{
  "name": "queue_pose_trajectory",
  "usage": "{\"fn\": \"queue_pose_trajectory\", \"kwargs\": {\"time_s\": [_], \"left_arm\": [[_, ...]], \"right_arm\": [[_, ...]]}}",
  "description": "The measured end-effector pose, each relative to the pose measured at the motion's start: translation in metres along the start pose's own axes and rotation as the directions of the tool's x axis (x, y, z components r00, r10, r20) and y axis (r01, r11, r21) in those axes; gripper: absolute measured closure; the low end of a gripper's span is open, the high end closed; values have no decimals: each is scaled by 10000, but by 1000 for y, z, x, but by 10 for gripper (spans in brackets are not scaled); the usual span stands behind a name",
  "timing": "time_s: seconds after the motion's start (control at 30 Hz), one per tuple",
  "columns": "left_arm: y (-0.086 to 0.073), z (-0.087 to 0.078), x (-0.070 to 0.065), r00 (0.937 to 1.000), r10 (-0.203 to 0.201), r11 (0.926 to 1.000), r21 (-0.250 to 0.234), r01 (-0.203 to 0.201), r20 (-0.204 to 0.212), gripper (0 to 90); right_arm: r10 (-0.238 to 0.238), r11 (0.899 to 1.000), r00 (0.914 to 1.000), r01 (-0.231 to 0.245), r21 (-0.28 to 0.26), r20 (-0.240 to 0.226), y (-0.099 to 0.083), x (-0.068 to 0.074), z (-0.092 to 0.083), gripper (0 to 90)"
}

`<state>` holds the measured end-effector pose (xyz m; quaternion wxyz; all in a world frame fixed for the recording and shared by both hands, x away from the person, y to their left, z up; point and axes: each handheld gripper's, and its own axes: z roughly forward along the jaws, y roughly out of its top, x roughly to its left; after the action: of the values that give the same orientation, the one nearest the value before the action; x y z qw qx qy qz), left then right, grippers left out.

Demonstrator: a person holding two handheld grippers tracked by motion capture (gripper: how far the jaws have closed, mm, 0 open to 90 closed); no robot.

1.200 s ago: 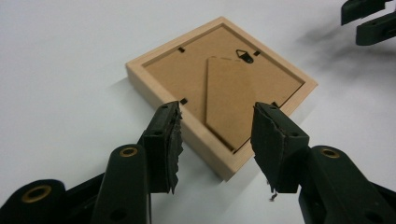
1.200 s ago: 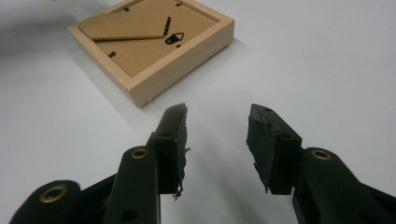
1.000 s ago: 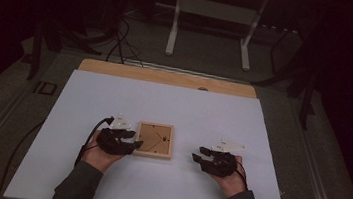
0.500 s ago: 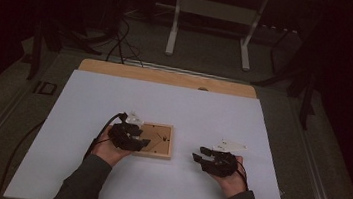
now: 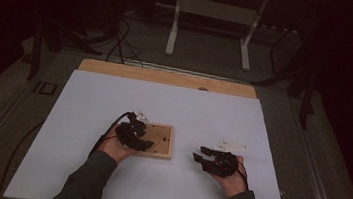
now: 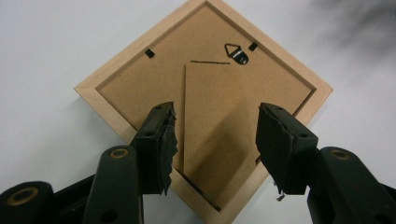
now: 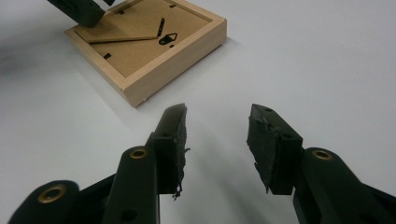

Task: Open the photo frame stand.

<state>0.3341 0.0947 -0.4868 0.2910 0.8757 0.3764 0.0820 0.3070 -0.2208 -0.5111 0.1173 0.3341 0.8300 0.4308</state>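
Wooden frame point(image 5: 154, 139) lies back-up on the table point(image 5: 88, 104); left gripper point(image 6: 215, 135) hovers over its backing, jaws apart and just opened wider, gripping nothing. Right gripper point(image 7: 217, 135), jaws apart and empty, rests nearby. Advice: centre the jaws on one retaining tab point(image 6: 149, 53) before closing.

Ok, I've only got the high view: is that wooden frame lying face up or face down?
Observer: Face down. In the left gripper view the picture frame shows its brown backing, with a black hanger near one edge.
Operator: Is the left gripper holding it?
Observer: No. Its jaws stand open over the backing and have just been opening; nothing is pinched between them.
Operator: And the right one?
Observer: The right gripper is open over bare white table, apart from the frame.
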Motion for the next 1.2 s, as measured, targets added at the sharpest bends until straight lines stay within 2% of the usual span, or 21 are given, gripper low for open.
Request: {"fn": "queue_pose_trajectory", "kwargs": {"time_s": [0.2, 0.5, 0.57, 0.73, 0.87, 1.2], "left_arm": [[0, 5, -1, 9999, 116, 9993, 348, -116, -1, 466], [-1, 8, -4, 9998, 203, 9989, 424, -202, -28, 468], [-2, 9, -4, 9998, 213, 9986, 484, -210, -57, 474], [-3, 9, -5, 9996, 265, 9983, 526, -257, -138, 488], [-3, 9, -6, 9993, 290, 9982, 535, -277, -230, 502], [-3, 10, -8, 9988, 308, 9984, 491, -290, -374, 512]], "right_arm": [[34, 10000, 10000, -34, -8, -11, 0, 0, 0, 560], [-1, 10000, 10000, 1, -89, -50, 1, 3, 1, 563], [-63, 9999, 9999, 61, -155, -114, 2, 5, 3, 600], [-376, 9989, 9988, 366, -307, -309, 7, 15, 9, 801], [-559, 9974, 9978, 541, -481, -358, 13, 25, 16, 886], [-649, 9973, 9956, 623, -394, -678, 19, 42, 42, 897]]}}
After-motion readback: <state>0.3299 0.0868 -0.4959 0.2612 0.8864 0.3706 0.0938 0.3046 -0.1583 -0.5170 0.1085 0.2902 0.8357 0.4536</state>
